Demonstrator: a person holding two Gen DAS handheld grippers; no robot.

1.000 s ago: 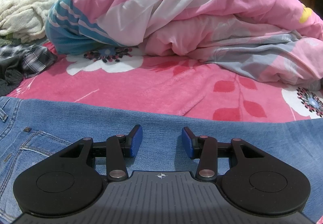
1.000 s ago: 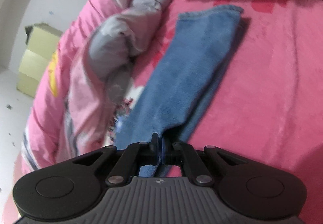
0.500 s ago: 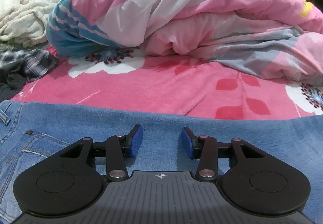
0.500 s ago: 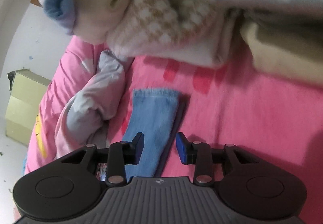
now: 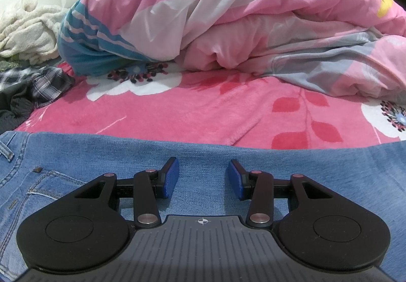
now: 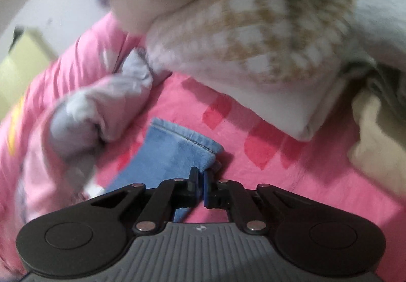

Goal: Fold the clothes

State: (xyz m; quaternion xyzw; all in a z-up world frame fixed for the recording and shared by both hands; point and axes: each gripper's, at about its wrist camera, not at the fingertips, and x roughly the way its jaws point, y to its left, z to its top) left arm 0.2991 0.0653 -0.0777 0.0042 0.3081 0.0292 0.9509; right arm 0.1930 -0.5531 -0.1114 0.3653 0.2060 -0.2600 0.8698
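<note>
**Jeans hem pinched, ready to fold**

The right hand-held gripper [image 6: 200,180] has just closed its jaws on the hem corner of the jeans [image 6: 162,155], likely to carry the leg over; the left hand-held gripper [image 5: 203,178] hovers spread above the denim near the waist, probably to steady it; the jeans lie flat, pale blue, on the pink bed [image 5: 203,114], duvet [image 5: 253,23] at twelve o'clock.

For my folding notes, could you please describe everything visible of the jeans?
The jeans are light blue denim with tan stitching, a rivet and pocket seams, spread flat on the pink floral blanket. The open left gripper hovers over them. In the right wrist view, the right gripper has just closed on the hemmed leg cuff.
</note>
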